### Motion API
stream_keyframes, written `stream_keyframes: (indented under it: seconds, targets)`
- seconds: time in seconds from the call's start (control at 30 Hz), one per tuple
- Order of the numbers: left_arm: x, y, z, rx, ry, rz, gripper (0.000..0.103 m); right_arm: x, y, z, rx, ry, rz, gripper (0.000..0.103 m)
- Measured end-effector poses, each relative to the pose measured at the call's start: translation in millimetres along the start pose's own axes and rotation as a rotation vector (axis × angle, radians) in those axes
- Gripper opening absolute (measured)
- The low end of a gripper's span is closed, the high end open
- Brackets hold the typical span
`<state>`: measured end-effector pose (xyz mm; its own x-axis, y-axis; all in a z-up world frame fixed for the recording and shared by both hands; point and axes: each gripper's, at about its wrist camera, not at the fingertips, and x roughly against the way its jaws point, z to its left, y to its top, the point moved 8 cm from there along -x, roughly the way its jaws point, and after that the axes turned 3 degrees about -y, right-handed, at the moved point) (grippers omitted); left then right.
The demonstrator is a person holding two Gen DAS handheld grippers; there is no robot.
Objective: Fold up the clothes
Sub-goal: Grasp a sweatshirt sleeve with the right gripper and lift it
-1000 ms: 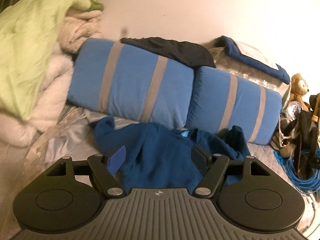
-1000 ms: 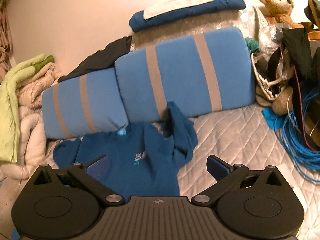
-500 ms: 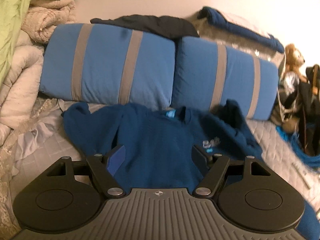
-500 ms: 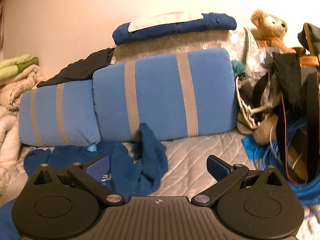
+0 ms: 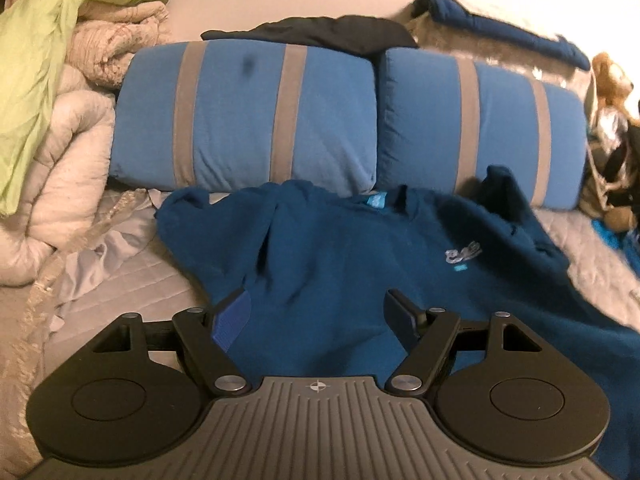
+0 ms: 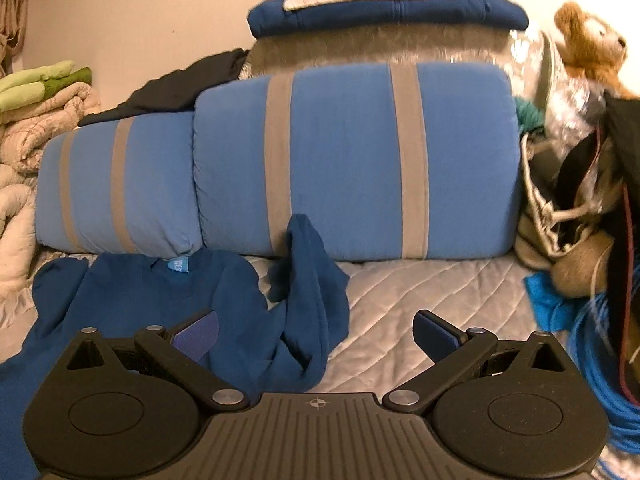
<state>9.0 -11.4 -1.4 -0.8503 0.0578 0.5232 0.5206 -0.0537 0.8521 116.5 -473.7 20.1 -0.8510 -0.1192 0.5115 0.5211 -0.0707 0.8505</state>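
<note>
A dark blue sweatshirt (image 5: 352,264) lies spread front-up on the quilted bed, collar toward the pillows, with a small logo on the chest. Its right sleeve (image 6: 312,280) is bunched up and leans against the right pillow. My left gripper (image 5: 320,316) is open and empty, over the sweatshirt's lower body. My right gripper (image 6: 316,336) is open and empty, over the bunched sleeve and the bare quilt. The sweatshirt body also shows at the left of the right wrist view (image 6: 132,300).
Two blue pillows with grey stripes (image 5: 248,120) (image 6: 352,160) stand behind the sweatshirt. Piled blankets (image 5: 52,100) are at the left. A folded navy garment (image 6: 384,12), a teddy bear (image 6: 588,44), bags and blue cable (image 6: 600,344) crowd the right. A dark garment (image 5: 320,34) lies atop the pillows.
Both grippers have moved in lower toward the bed. The left view has shifted right to centre on the sweatshirt; the right now looks at the bunched sleeve. Both stay open.
</note>
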Motion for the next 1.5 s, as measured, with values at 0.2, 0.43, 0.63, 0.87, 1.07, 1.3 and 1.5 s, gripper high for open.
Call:
stream_keyframes:
  seconds: [0.2, 0.43, 0.63, 0.87, 1.07, 1.3, 1.5]
  targets:
    - [5, 1, -12, -0.051, -0.014, 0.007, 0.073, -42, -19, -6, -0.031, -0.009, 0.054, 0.096]
    - [-3, -13, -18, 0.028, -0.079, 0.111, 0.073, -79, -36, -2, -0.076, 0.011, 0.099, 0.092]
    - [-3, -19, -21, 0.039, -0.099, 0.129, 0.073, -112, -42, 9, -0.092, 0.012, 0.14, 0.075]
    - [-2, -21, -31, 0.002, -0.125, 0.104, 0.073, -145, -53, 28, -0.057, 0.009, 0.209, 0.02]
    - [-1, -21, -30, 0.004, -0.122, 0.089, 0.073, -113, -45, 39, 0.036, 0.01, 0.189, 0.011]
    - [-1, -21, -26, 0.032, -0.135, 0.082, 0.073, -28, -39, 29, 0.113, 0.034, 0.181, 0.009]
    - [-3, -21, -24, 0.038, -0.142, 0.09, 0.073, 3, -73, 32, 0.198, 0.073, 0.322, 0.011]
